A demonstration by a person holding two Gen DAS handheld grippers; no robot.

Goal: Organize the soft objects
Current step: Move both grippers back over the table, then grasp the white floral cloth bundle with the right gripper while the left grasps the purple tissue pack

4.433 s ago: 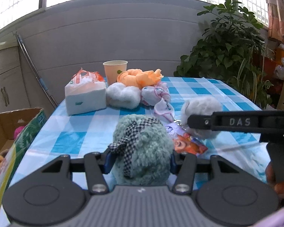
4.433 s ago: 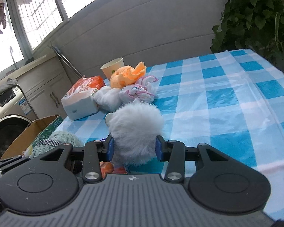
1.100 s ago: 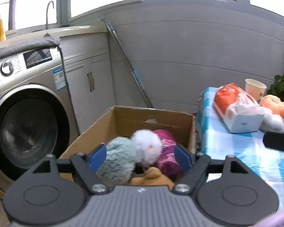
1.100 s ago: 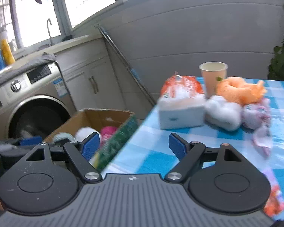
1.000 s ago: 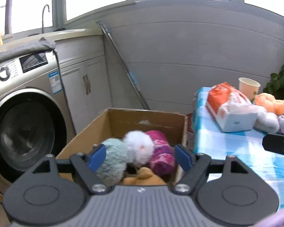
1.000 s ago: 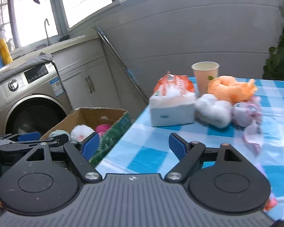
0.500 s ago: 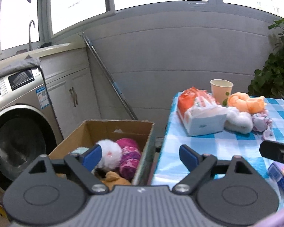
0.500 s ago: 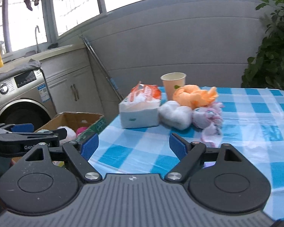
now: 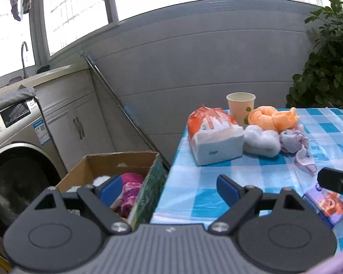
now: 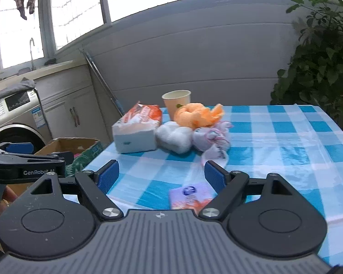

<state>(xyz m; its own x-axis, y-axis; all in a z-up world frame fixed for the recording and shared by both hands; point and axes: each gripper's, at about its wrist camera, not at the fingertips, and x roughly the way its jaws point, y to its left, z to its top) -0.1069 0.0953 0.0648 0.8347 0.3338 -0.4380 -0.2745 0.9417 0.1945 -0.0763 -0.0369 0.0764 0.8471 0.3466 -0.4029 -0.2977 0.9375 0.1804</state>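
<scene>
My left gripper [image 9: 169, 187] stands open and empty over the gap between the cardboard box [image 9: 116, 159] and the table's left edge. A pink plush [image 9: 131, 185] and a white fluffy one [image 9: 100, 179] lie in the box. My right gripper [image 10: 161, 174] is open and empty above the checked tablecloth [image 10: 285, 148]. Ahead of it lie an orange soft toy [image 10: 197, 114], a white fluffy toy [image 10: 173, 135] and a pink-and-white cloth bundle [image 10: 211, 137]. The same three show in the left wrist view: orange toy [image 9: 272, 117], white toy [image 9: 260, 141], bundle [image 9: 293, 140].
A tissue pack [image 10: 137, 132] and a paper cup [image 10: 176, 102] stand beside the toys. A small printed packet [image 10: 189, 194] lies under the right gripper. A washing machine [image 9: 11, 148] and cabinets are at the left, a leafy plant [image 10: 320, 57] at the right.
The grey-green and white plush toys, held over the table earlier, now lie in the box. Over the last second both grippers swung right, from the box toward the table. The left jaws widened slightly.
</scene>
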